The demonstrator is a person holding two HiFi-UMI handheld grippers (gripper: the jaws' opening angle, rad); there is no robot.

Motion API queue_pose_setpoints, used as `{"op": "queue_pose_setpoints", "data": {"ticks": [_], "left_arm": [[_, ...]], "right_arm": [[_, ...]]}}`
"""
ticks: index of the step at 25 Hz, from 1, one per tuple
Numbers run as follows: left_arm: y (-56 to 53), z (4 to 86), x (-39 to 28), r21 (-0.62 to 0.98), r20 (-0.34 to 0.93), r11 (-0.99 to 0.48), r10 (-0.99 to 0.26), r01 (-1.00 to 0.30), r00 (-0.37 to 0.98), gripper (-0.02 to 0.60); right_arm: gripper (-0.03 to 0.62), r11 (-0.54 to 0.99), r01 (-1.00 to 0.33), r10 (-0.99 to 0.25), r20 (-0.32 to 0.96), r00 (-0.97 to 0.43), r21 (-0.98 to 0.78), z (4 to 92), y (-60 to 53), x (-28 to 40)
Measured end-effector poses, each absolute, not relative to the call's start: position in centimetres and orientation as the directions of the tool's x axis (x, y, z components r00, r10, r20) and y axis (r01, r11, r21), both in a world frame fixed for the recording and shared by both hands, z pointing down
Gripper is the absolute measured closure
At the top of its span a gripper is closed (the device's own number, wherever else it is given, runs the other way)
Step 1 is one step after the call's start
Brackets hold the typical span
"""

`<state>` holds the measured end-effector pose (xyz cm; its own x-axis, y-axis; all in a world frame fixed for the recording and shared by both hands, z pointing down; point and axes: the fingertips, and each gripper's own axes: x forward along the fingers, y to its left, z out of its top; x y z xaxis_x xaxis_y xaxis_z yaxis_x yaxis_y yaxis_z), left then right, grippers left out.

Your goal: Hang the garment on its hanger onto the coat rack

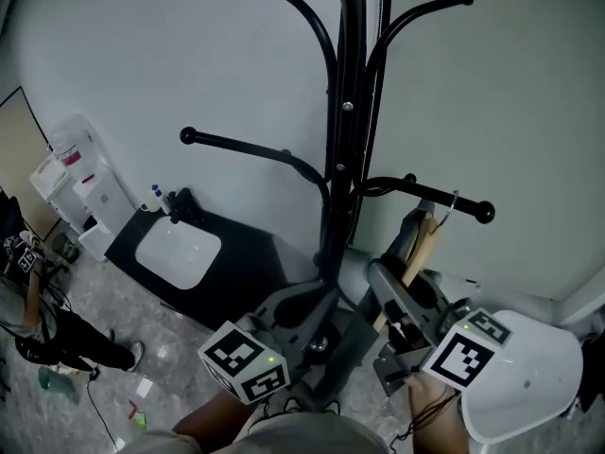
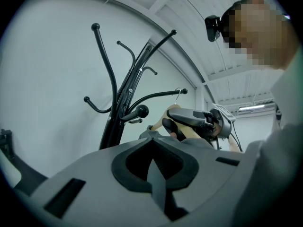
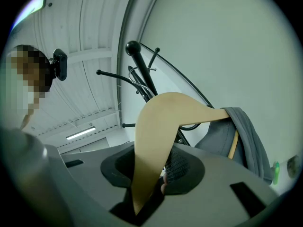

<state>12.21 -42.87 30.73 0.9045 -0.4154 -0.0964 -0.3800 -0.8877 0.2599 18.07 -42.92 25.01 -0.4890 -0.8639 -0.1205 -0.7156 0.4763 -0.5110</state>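
A black coat rack (image 1: 345, 112) stands against the pale wall. A wooden hanger (image 1: 419, 246) carries a grey garment (image 1: 352, 274), and my right gripper (image 1: 402, 301) is shut on the hanger's shoulder. The wire hook (image 1: 452, 202) sits at the low right arm (image 1: 425, 193), close to its ball end; I cannot tell if it rests on it. In the right gripper view the hanger (image 3: 156, 136) fills my right gripper (image 3: 151, 174), with the garment (image 3: 244, 136) draped beyond. My left gripper (image 2: 158, 174) is lower left of the hanger (image 2: 158, 122), jaws together and nothing between them.
A white rounded seat (image 1: 529, 376) is at the lower right. A black mat (image 1: 241, 272) with a white tray (image 1: 178, 253) lies left of the rack's foot. White shelving (image 1: 80, 183) and a person (image 1: 33, 310) are at the far left.
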Motion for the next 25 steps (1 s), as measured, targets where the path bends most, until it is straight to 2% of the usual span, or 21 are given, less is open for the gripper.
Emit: {"op": "queue_pose_setpoints", "data": {"ticks": [16,21,25], "left_arm": [[-46.1,32.8,9.4,0.29,-0.053,-0.838,-0.496,-0.462,0.867,0.577],[-46.3,32.9,9.1,0.289,-0.052,-0.832,-0.508,-0.474,0.86,0.577],[-46.2,32.8,9.0,0.288,-0.054,-0.832,-0.508,-0.474,0.86,0.577]], "right_arm": [[0.462,0.526,-0.622,-0.8,-0.09,-0.593,-0.58,30.6,-49.3,15.3],[0.461,0.498,-0.646,-0.792,0.0,-0.611,-0.578,33.4,-50.3,14.5],[0.417,0.437,-0.685,-0.787,0.12,-0.605,-0.583,37.0,-50.9,14.1]]}}
